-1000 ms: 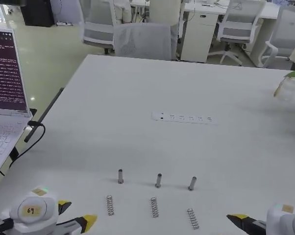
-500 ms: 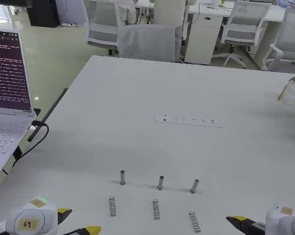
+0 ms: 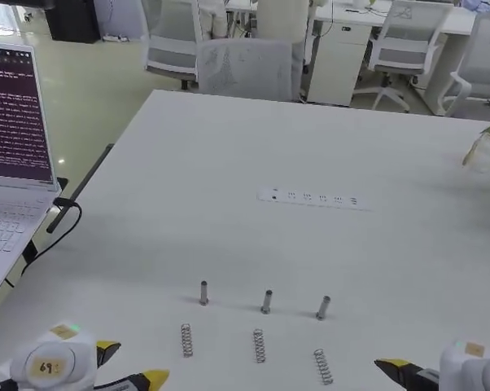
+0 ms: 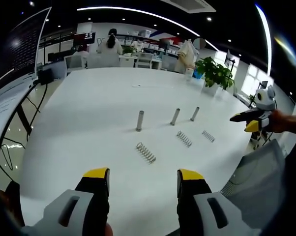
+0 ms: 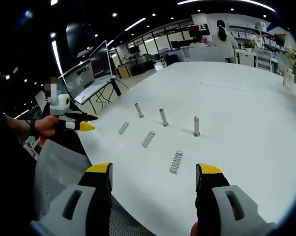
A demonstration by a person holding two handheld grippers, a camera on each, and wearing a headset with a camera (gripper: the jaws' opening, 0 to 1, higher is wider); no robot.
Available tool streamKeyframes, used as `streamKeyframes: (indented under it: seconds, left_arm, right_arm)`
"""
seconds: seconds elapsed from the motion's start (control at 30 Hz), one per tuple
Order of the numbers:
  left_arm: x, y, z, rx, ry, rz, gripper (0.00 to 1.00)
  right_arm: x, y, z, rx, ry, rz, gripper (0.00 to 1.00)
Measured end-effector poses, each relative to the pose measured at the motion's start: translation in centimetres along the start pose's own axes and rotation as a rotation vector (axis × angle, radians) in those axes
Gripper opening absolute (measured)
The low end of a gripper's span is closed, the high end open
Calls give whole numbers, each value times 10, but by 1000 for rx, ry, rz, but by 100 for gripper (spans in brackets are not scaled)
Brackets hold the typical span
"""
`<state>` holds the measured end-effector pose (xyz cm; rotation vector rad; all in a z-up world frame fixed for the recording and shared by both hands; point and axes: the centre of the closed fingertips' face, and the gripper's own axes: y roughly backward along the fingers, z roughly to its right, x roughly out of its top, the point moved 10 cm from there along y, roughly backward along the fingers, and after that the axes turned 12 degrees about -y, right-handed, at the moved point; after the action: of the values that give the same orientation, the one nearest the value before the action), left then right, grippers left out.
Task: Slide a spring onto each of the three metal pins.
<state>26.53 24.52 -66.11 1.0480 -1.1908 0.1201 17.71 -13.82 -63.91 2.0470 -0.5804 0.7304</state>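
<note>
L gripper [image 4: 143, 178] & R gripper [image 5: 154, 173] held low at worktop [image 3: 229, 163] near edge, both jaws spread, empty, short of springs [image 3: 259, 345].

The room was bright and evenly lit from ceiling lights [image 5: 135, 23]. The white table [image 3: 310, 147] looked nearly washed out, and the pins [image 3: 266, 301] cast only short, faint shadows. Both gripper views bent strongly at the edges; the head view was sharp.

Three pins [image 3: 266, 301], lower centre. Three springs [image 3: 259, 345], just below them. One strip [image 3: 314, 198], one laptop [image 3: 13, 147], one left gripper [image 4: 143, 178], one right gripper [image 5: 154, 173].
</note>
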Motion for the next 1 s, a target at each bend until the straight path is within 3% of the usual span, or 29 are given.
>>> streamKeyframes:
  seconds: [1.0]
  left_arm:
    - [16, -47, 4, -38, -5, -6, 46]
  right_arm:
    - [3, 1, 0, -2, -3, 7, 67]
